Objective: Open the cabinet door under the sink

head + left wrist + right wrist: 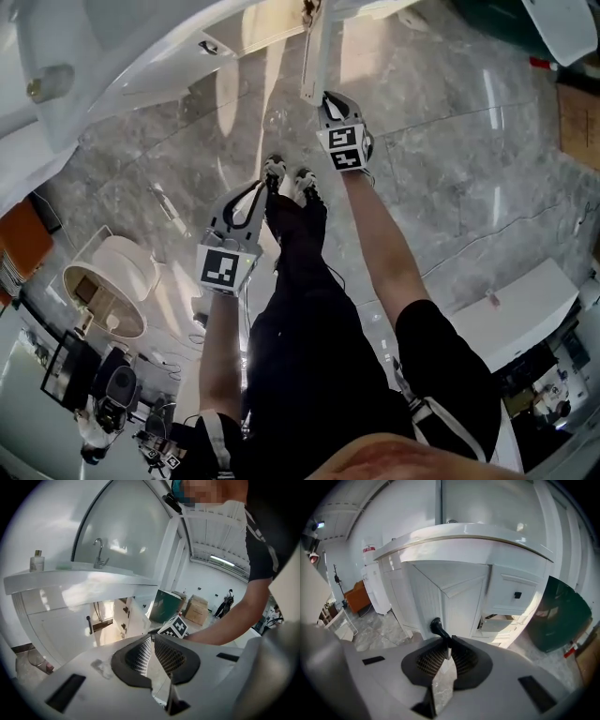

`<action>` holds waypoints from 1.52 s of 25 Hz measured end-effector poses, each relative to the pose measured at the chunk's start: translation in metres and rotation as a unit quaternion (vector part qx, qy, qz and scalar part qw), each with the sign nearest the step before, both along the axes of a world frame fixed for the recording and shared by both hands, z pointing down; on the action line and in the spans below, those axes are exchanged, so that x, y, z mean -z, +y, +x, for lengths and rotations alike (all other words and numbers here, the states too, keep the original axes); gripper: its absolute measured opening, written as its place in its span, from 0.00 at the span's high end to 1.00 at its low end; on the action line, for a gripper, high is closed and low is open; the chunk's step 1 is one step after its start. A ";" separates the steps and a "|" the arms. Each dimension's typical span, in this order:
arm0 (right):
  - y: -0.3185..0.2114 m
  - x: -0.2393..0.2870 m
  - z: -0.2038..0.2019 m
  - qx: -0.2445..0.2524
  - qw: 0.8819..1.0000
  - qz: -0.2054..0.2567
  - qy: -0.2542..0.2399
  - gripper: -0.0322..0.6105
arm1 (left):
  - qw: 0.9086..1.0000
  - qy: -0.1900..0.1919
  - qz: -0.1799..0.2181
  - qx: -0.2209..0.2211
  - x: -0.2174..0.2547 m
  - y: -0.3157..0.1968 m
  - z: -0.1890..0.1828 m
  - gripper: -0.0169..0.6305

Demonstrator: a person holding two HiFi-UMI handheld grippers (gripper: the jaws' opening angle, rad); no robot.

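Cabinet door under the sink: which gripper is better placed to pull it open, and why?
Right. The right gripper is shut on the door's black handle, so it only needs to pull. The left gripper is empty and held back from the cabinet.

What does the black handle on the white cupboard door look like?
The black handle is a small, smooth, dark bar with a rounded end. It may be metal or plastic. It sticks out from the white cabinet door and leans to the left in the right gripper view. The right gripper has its jaws shut on the handle's near end. Nothing else touches it.
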State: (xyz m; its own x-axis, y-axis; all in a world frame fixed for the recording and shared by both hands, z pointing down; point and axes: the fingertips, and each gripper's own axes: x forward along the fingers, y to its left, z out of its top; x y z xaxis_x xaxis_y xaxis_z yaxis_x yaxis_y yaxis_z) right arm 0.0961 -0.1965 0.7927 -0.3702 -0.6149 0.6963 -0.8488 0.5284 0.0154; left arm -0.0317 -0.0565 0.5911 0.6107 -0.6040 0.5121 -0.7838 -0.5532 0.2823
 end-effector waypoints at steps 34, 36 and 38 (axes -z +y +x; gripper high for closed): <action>-0.015 0.012 0.142 -0.080 0.997 -0.023 -0.006 0.76 | 0.997 0.011 0.025 -0.075 0.012 -0.014 0.068 0.93; -0.004 0.013 0.140 -0.076 0.997 -0.029 0.000 0.72 | 0.997 0.009 0.026 -0.067 0.016 -0.015 0.063 0.93; 0.011 0.016 0.136 -0.060 0.998 -0.034 0.012 0.72 | 0.998 0.007 0.026 -0.057 0.021 -0.016 0.057 0.93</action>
State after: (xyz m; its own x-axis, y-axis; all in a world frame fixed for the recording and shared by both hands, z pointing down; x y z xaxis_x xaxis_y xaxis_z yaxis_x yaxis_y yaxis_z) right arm 0.2319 -0.1854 0.7762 -0.2791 -0.6049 0.7458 -0.9062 0.4229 0.0038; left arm 0.0257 -0.0724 0.5696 0.6837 -0.5554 0.4734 -0.7113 -0.6523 0.2619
